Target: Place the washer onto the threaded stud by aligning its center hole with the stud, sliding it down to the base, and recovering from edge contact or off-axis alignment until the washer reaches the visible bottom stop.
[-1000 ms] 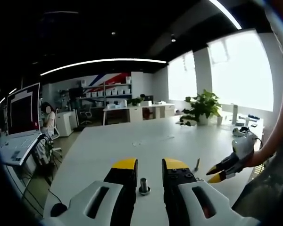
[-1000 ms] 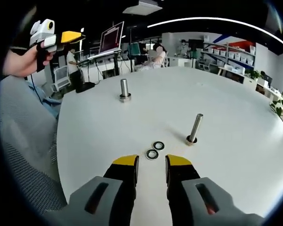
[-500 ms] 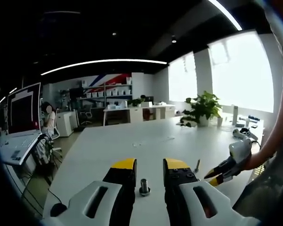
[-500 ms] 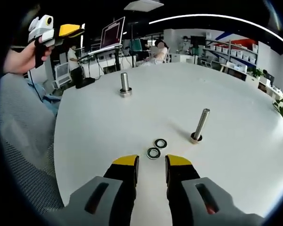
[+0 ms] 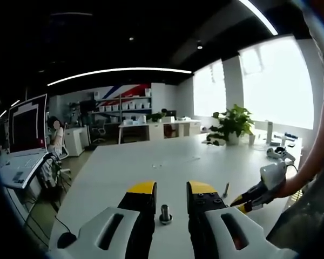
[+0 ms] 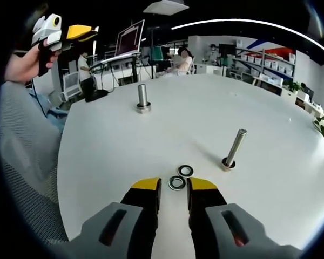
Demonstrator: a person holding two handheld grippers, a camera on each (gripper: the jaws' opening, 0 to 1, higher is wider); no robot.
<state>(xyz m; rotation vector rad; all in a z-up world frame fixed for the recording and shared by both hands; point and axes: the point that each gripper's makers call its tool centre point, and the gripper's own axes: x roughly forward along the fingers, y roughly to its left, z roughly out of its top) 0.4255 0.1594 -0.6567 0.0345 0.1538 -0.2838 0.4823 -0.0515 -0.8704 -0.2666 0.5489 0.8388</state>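
We judge that we are at the pick-up step: no washer is on a stud yet, and the right gripper (image 6: 173,186) hangs low over the white tabletop (image 6: 194,118) with its fingers spread a little and empty, the near washer (image 6: 176,183) lying flat just ahead of the gap between their yellow tips. Taking that near washer as our landmark, the far washer (image 6: 186,170) lies just beyond it and slightly to the right in the right gripper view, close but seemingly not touching; the tall stud (image 6: 234,148) stands farther to the right, leaning in the fisheye, and the short stud (image 6: 143,99) stands well beyond, toward the far left. The next move, as we read it, calls for lowering the tips around the near washer's rim and pinching it by the edge, awkward since it lies flat. Our left gripper (image 5: 170,189) hovers apart, its fingers spread with nothing between them, the short stud seen past the gap. We count two washers, two studs and two grippers.
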